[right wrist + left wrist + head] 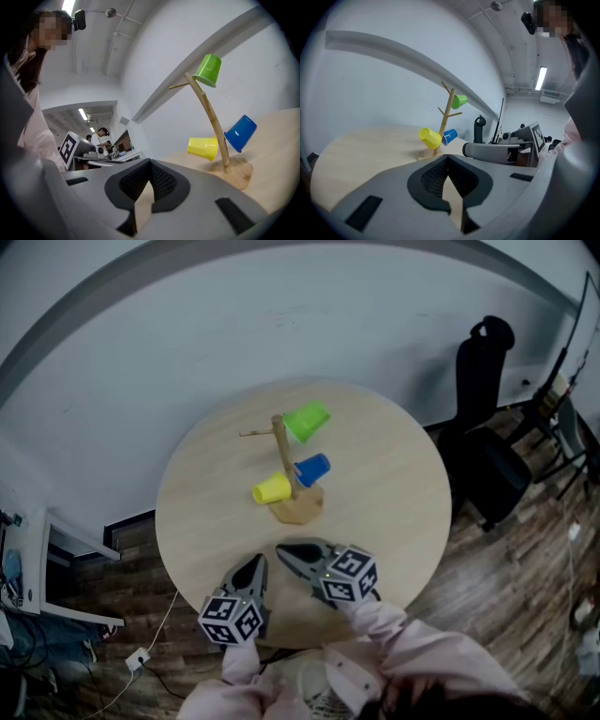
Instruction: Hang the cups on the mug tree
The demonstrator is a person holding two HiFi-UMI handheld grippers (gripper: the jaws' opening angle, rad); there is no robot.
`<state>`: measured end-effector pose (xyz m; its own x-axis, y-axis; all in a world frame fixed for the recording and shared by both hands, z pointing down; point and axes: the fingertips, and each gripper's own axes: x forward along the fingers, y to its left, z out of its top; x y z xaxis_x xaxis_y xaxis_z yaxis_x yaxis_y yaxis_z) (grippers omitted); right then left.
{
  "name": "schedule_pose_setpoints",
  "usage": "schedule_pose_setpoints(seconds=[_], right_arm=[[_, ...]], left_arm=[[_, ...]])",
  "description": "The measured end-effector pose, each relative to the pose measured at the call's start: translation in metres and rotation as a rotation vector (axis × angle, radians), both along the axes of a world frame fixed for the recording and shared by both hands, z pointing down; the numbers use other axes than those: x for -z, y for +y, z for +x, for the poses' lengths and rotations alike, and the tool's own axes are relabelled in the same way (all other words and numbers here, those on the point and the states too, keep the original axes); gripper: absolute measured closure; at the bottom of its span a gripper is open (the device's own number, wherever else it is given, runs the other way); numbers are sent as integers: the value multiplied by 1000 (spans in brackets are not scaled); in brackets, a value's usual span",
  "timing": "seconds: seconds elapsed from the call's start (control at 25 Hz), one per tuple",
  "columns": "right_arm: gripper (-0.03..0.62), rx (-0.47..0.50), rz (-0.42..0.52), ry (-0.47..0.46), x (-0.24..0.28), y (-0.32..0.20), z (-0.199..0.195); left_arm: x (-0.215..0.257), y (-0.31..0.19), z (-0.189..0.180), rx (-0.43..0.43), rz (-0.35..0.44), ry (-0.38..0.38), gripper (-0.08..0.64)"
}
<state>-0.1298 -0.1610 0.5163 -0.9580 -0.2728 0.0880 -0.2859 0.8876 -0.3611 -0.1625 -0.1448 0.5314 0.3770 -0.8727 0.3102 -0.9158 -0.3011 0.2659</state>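
Head view: three plastic cups hang on the wooden mug tree (279, 454) at the middle of the round desk (403, 474), the green cup (307, 420) on the top peg, the blue cup (312, 469) lower on the right and the yellow cup (271, 488) lower on the left. No other cup shows on the desk, so the hanging looks done.

Both grippers hover at the person's edge of the desk, well apart from the tree. The left gripper (254, 562) has its jaws together with nothing between them. The right gripper (285, 550) is likewise closed and empty, as each gripper view confirms.

The cups look thin-walled, smooth and very light, with no handles visible. Each seems to sit with its open mouth slipped over a peg. A hard squeeze would likely dent or pop one loose. The safer hold is probably a gentle pinch across the wall near the rim, or across the stiffer closed end. The tree itself looks slender on a small base, and a sideways tug could tip it.
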Motion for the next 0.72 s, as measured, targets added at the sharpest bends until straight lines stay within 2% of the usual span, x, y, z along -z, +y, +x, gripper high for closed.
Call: schedule_pose_setpoints(seconds=[0.72], right_arm=[[589,4,47,34,-6,2,1]], left_arm=[[-2,-1,3,-23,13,14,565]])
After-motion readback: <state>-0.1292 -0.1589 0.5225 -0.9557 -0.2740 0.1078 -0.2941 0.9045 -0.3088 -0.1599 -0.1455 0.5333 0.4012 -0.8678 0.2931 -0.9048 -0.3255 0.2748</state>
